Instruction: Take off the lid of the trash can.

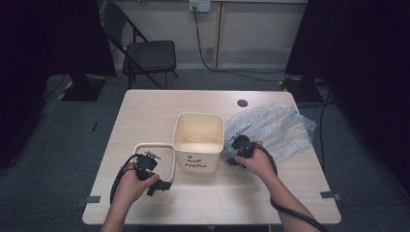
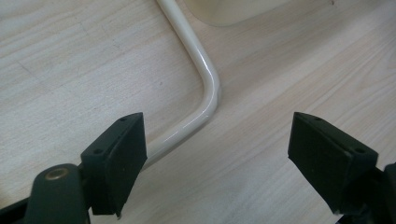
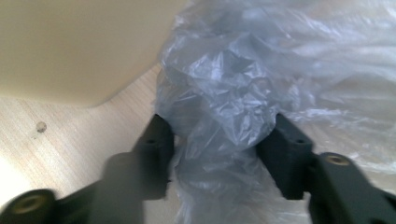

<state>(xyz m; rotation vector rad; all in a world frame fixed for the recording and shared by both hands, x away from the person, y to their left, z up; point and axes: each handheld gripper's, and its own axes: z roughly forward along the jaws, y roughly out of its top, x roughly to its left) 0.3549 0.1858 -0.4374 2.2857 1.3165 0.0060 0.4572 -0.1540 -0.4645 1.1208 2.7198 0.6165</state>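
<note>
A light wooden table point(image 1: 145, 111) stands on grey carpet, with a folding chair point(image 1: 145, 53) behind it. In the middle sits a cream bin point(image 1: 198, 140); its loose handle point(image 2: 205, 79) lies at its left. The left gripper point(image 2: 215, 158) is wide open over this handle, holding nothing. The right gripper point(image 3: 215, 149) has a bunch of the clear plastic bag point(image 3: 233, 93) between its half-open jaws, just right of the bin.

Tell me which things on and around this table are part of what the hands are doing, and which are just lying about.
In the job:
- clear plastic bag, bunched between the right gripper jaws
- cream bin marked Hello
- bin handle, lying flat on the table in front of the open left gripper

Lying about:
- folding chair
- wall cable
- dark round spot on the table
</note>
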